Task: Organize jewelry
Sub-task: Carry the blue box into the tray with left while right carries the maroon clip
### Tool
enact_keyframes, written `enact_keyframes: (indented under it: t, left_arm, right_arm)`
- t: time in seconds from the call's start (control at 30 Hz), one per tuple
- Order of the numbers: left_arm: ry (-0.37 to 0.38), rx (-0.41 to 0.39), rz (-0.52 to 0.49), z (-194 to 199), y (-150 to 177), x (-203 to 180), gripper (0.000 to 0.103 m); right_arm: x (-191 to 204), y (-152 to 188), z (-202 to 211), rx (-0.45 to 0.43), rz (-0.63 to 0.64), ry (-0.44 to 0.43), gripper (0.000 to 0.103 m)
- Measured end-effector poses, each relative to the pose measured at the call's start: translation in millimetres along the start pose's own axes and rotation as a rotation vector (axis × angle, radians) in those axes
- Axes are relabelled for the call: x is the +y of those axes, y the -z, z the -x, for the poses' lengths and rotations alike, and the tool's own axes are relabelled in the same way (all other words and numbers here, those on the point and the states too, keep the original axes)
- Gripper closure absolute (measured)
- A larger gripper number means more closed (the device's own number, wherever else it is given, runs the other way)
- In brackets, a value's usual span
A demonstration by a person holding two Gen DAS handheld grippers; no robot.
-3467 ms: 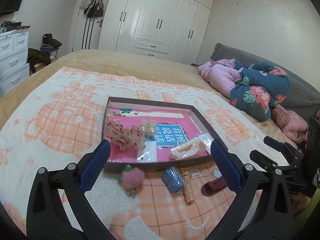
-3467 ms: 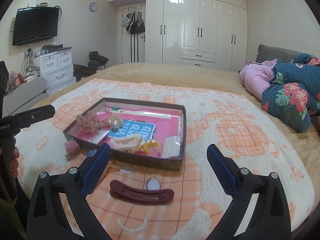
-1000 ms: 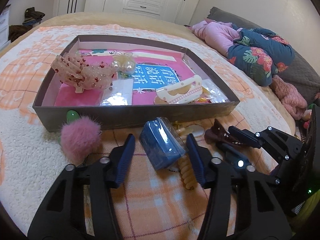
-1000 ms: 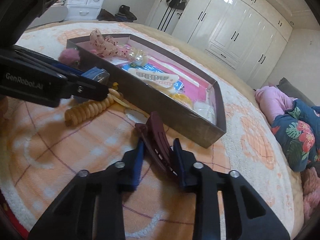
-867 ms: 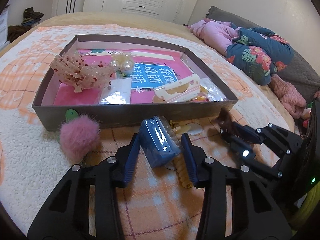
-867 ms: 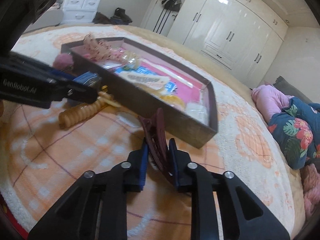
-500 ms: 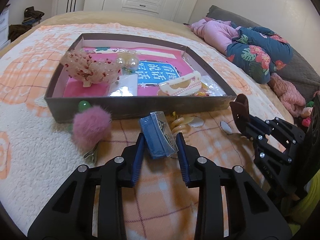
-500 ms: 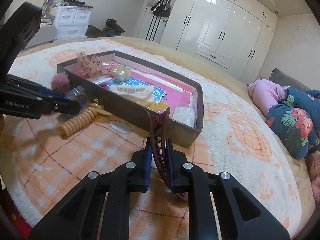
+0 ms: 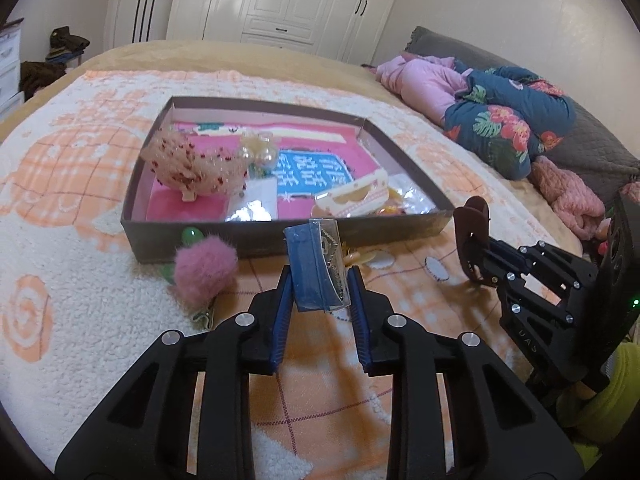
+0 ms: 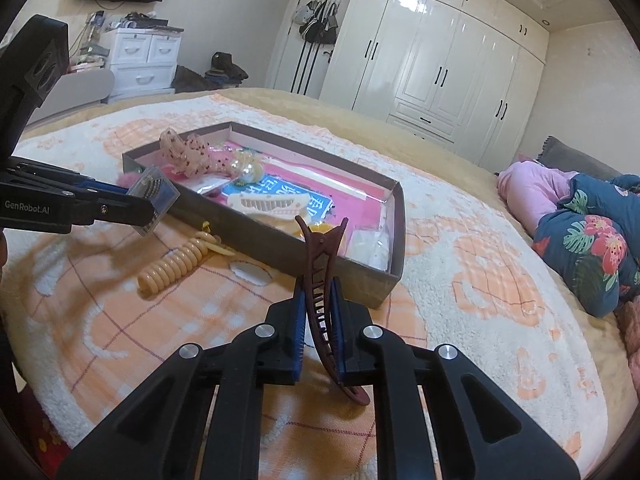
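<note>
1. While both grippers hang above the blanket, the box lies straight ahead of them on the bed, open-topped, so either load looks set to drop in over its near wall.
2. Inside it there's a frilly scrunchie, pearl beads, a cream clip and small packets; free floor is mostly at the pink front-left corner.
3. Right gripper now: fingers pressed on a maroon clip, held upright, teeth toward the camera, lifted off the blanket just short of the box.
4. Left gripper: fingers pinching a blue case by its sides, raised, tilted, near the front wall.
5. Left on the blanket: a pink pom-pom against the wall, and a coil tie below the case.
6. The wall is the only hurdle, I'd say; both loads need height to clear it.
</note>
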State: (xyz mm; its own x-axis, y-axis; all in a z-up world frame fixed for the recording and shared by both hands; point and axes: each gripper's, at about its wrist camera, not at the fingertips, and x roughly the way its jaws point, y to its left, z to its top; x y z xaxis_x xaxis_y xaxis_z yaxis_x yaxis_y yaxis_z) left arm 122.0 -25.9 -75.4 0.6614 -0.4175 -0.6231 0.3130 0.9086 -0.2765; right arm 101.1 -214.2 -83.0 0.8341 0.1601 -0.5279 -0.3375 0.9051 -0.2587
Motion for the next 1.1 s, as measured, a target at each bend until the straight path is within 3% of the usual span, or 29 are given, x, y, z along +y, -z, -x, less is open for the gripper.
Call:
enact_keyframes:
  t: [0.57, 0.87, 1.1]
  left_arm:
    - [-0.011, -0.137, 0.034, 24, -41, 15, 0.084]
    - [-0.028, -0.141, 0.042, 9, -60, 23, 0.084]
    - [-0.035, -0.128, 0.062, -10, -75, 31, 0.084]
  right_arm:
    - [8, -47, 1, -0.083, 0.01, -0.03, 0.092]
    - [2, -73, -29, -0.088, 0.01, 0.007, 0.092]
    - [-18, -84, -62, -0.045, -0.02, 0.045, 0.092]
